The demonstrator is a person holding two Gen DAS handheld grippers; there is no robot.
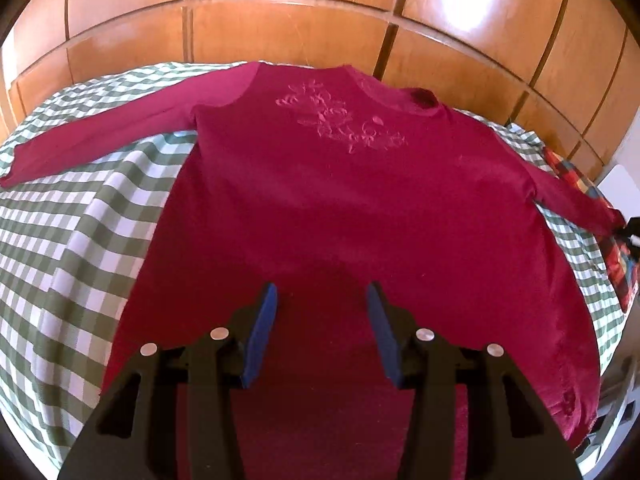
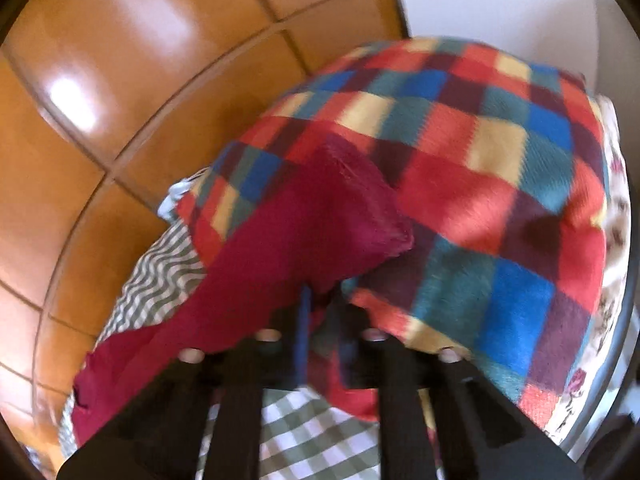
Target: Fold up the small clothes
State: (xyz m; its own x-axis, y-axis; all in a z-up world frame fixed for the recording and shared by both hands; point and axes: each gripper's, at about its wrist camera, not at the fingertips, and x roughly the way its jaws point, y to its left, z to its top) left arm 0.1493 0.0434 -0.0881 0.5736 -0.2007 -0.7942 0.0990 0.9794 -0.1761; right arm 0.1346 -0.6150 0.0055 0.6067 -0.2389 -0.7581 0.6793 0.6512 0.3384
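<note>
The shirt point(image 1: 340, 208) is dark pink-red all over, and the swirly flower pattern point(image 1: 340, 124) sewn on it is the same colour. It lies on a cloth point(image 1: 68, 232) with green and white checks, and the wall of wood panels point(image 1: 280, 12) behind is shiny orange-brown. The blanket point(image 2: 480, 184) has squares of red, blue, teal, yellow and dark purple, and the left gripper point(image 1: 322, 300) is black with blue pads point(image 1: 262, 332).
</note>
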